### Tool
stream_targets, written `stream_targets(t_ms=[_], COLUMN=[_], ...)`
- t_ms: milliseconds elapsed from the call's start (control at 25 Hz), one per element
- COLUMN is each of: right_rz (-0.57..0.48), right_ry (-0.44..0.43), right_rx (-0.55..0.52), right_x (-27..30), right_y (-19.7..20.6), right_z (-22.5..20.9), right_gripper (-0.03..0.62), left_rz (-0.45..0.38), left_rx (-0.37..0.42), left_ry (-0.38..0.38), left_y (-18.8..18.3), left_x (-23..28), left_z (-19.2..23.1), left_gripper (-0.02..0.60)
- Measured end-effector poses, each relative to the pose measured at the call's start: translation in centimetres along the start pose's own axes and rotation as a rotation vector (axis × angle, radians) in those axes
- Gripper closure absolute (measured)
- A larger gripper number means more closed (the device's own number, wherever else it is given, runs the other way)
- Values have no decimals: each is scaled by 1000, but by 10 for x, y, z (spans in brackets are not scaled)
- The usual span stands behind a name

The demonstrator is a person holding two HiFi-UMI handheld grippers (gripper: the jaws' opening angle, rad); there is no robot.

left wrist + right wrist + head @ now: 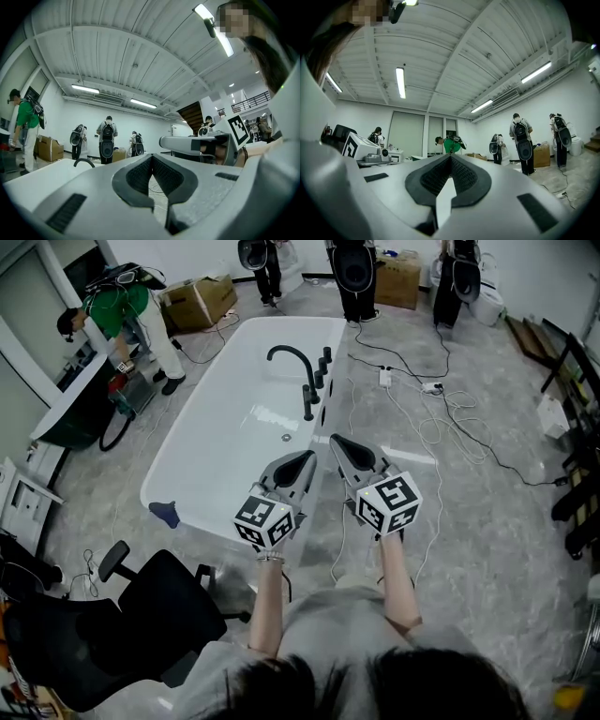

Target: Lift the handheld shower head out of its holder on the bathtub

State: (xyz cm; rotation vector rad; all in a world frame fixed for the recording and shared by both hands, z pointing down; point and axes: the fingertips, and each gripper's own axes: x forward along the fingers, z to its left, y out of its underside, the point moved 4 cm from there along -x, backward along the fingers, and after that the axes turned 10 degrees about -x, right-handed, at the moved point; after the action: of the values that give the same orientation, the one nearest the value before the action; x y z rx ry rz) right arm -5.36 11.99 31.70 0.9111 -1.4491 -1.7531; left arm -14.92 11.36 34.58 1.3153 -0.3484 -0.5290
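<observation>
- Nearest to us, both forearms reach forward, and each hand holds its tool level.
- We see the left gripper (305,457) over the near right edge of the bathtub (202,418). In the left gripper view its jaws (152,155) meet at the tips with nothing between them.
- The right gripper (336,440) is just beside it, over the floor next to the tub. Its jaws (451,157) are also pressed together and empty.
- A black office chair (141,624) stands at our lower left, and a blue cloth (165,512) lies on the tub's near rim.
- Beyond the tools, we make out the handheld shower head (307,401) as a slim black upright piece on the tub's right rim, well apart from both grippers. It is too small for us to see its holder clearly.
- Behind it come black knobs (322,367) and the arched black faucet (289,353).
- White cables (441,418) trail across the floor to the right.
- Farthest off, a person in green (117,310) bends at the left near cardboard boxes (199,302).
</observation>
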Motion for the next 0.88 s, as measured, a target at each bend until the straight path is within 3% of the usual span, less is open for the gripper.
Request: stream_targets(t_ms=[360, 880], right_rz=[59, 87], right_ry=[-73, -147], right_rx=[2, 23], right_x=[2, 18], right_y=[11, 36], right_z=[-58, -93], right_gripper=[594, 594], left_rz=[-10, -3], left_rx=[-53, -77], left_ry=[-80, -197], left_y=[9, 24], left_x=[51, 73], left_z=[-8, 3], left_gripper=[577, 577])
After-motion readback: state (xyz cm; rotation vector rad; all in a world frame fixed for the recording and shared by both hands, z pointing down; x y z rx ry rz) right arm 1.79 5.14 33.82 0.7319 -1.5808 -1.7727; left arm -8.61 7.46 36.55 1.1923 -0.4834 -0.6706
